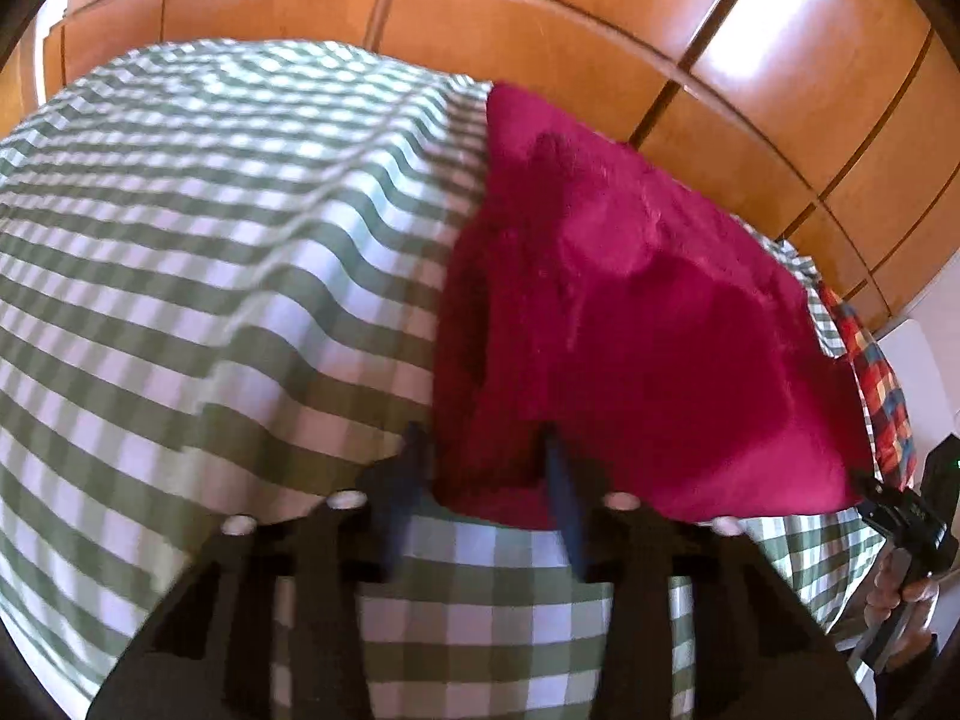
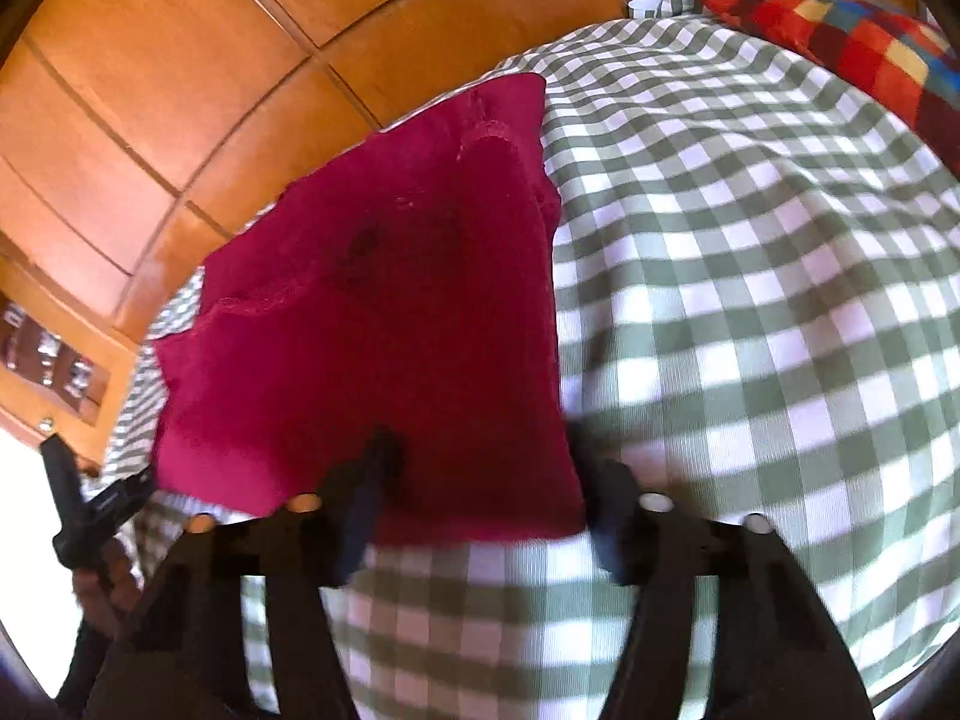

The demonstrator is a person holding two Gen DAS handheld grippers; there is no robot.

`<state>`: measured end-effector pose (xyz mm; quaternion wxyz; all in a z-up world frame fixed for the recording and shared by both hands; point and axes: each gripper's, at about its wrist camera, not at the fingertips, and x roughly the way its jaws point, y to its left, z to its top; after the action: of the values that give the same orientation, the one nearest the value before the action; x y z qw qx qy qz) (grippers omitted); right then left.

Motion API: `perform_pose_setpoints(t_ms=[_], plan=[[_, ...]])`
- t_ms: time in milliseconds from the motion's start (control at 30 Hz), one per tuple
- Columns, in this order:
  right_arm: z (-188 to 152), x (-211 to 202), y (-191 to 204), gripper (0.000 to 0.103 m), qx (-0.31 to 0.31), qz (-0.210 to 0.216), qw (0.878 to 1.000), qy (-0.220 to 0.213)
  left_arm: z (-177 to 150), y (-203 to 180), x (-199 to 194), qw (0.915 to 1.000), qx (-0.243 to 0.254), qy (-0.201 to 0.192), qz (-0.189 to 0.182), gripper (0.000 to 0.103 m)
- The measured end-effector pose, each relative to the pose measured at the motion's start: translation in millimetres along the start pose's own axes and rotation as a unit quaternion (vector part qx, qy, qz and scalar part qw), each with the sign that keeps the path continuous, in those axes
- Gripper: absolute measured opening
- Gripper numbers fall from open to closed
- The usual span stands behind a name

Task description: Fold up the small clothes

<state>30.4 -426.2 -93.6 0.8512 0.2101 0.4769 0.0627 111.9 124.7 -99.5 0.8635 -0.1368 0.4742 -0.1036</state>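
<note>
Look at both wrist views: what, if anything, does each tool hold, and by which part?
Each tool straddles a near corner of the red garment: left tool, right tool. Whether either actually grips cannot be told.

You are in a home bedroom: a bed under a green-and-white checked cover fills the frame, glossy wooden wardrobe doors run across the top, and a multicoloured checked pillow lies upper right.

fuzzy matt magenta cloth on smooth checked cotton bedcover; glossy varnished wood wardrobe behind.
</note>
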Motion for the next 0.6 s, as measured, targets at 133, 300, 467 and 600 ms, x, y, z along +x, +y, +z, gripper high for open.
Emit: perform_pose_setpoints(t_ms=[133,300,467,600], plan=[[1.0,-10.2,-0.6,0.024,-0.005,0.007,1.0,0.008,-3.2,-4.1,-5.3,1.0,0.006,-0.005,0.005,0.016],[-19.0,-38.0,2.6,0.023,-0.044,0.005,0.999,0.017,-22.3,-4.1,-29.4,0.9998,0.019,-0.002,-0.006,0.014],[-52.2,-59.4,-9.4,0.023,-0.066,0.002,0.997,0.048,-65.6,-0.2,-61.0,0.9995,0.02,0.014,-0.022,0.014],[-68.1,-65.6,-14.5,0.023,-0.069,0.002,0.995,0.066,-105.3,3.9,-80.8,0.999,0.016,0.032,-0.026,0.015]])
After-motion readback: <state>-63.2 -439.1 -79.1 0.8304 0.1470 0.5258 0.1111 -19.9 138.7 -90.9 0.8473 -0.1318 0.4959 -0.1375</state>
